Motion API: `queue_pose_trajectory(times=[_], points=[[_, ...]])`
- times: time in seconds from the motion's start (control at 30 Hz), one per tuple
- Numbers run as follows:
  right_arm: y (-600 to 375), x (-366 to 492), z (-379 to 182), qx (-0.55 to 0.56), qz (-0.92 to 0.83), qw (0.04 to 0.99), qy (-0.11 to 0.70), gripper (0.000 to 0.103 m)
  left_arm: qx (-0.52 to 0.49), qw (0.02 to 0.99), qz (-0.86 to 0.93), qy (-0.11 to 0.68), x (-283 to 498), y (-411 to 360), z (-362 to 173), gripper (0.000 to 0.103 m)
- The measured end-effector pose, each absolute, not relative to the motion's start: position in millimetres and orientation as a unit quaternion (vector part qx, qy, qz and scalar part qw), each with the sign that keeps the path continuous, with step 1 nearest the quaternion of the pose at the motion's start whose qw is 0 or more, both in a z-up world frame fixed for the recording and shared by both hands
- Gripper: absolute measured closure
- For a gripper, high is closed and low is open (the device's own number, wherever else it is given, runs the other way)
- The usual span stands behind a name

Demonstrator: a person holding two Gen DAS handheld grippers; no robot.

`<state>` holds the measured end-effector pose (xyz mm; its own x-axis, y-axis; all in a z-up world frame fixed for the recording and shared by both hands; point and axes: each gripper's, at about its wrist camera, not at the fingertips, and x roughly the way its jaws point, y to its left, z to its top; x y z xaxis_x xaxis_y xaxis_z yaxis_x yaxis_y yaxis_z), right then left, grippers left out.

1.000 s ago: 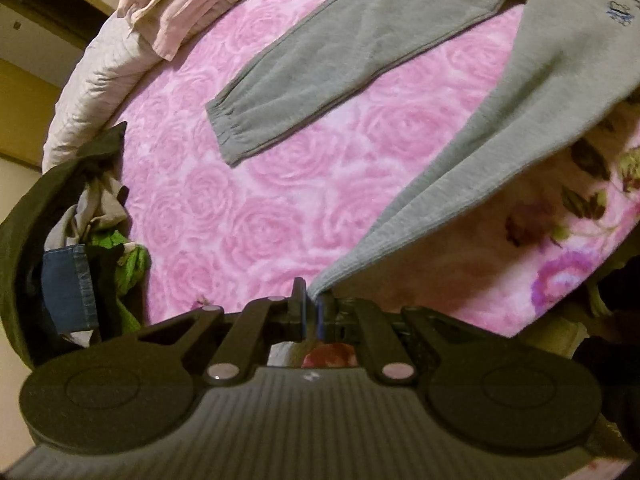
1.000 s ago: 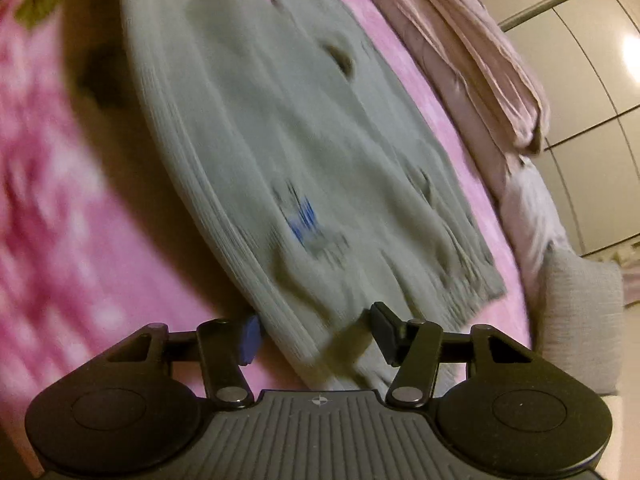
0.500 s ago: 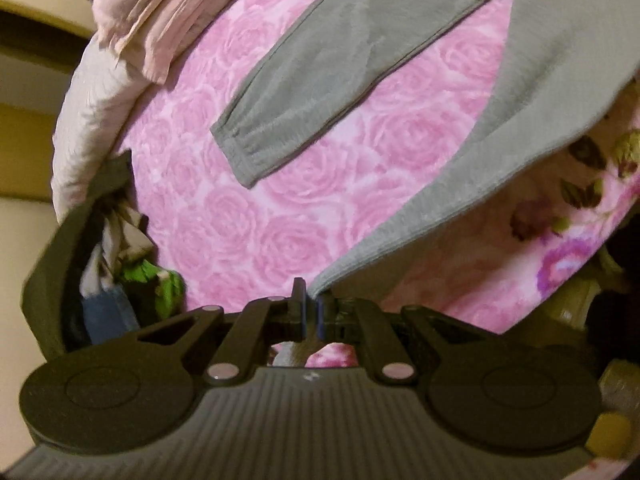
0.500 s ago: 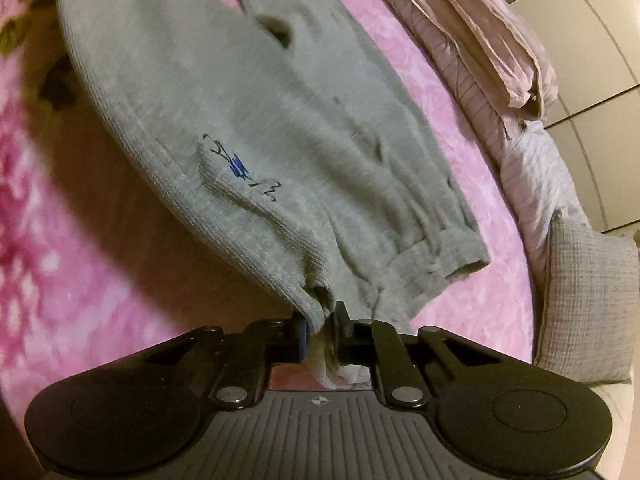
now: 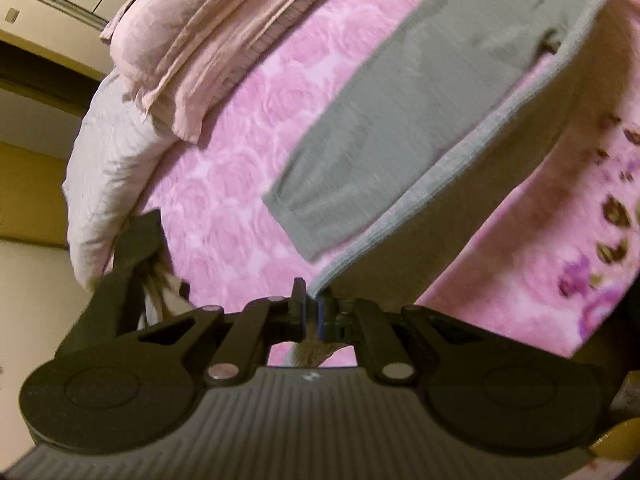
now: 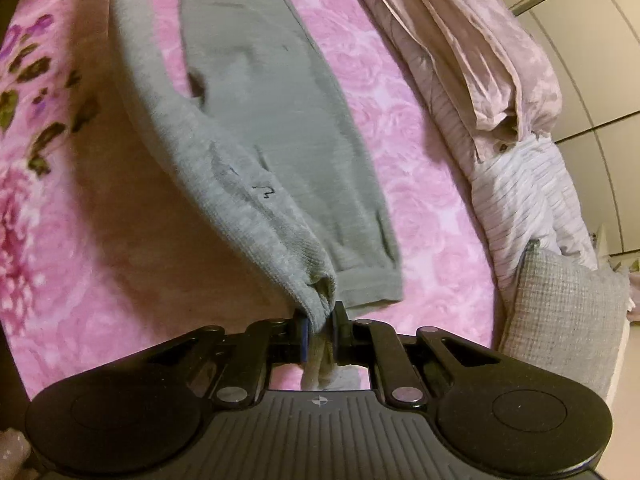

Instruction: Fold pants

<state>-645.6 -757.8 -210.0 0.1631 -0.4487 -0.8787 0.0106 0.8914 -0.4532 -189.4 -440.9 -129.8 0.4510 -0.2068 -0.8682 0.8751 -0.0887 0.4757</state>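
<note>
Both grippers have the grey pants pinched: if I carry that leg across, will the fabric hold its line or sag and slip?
Likely to sag: the grey pants droop between the left gripper and right gripper. Slipping seems unlikely; the thick ribbed knit is bunched in the shut jaws. The flat leg may drag on the pink blanket.

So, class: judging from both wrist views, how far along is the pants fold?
Done: both tools grip the grey pants, left tool and right tool shut on fabric. In hand: one lifted leg is carried above the flat leg. Left: lay it down, then fold crosswise.
</note>
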Motion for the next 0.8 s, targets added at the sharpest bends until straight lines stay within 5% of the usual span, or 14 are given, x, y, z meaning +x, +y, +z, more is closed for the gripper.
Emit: queue_pose_trajectory(times=[0.63, 0.8], points=[[-974.7, -520.8, -297.6, -0.063, -0.104, 0.683, 0.72, 0.097, 0.582, 0.556, -0.472, 0.359, 3.4, -602.7, -284.5, 0.098], [-1014.3, -513.0, -337.3, -0.017, -0.109, 0.691, 0.714, 0.095, 0.593, 0.553, -0.447, 0.379, 17.7, -632.9, -329.7, 0.087]])
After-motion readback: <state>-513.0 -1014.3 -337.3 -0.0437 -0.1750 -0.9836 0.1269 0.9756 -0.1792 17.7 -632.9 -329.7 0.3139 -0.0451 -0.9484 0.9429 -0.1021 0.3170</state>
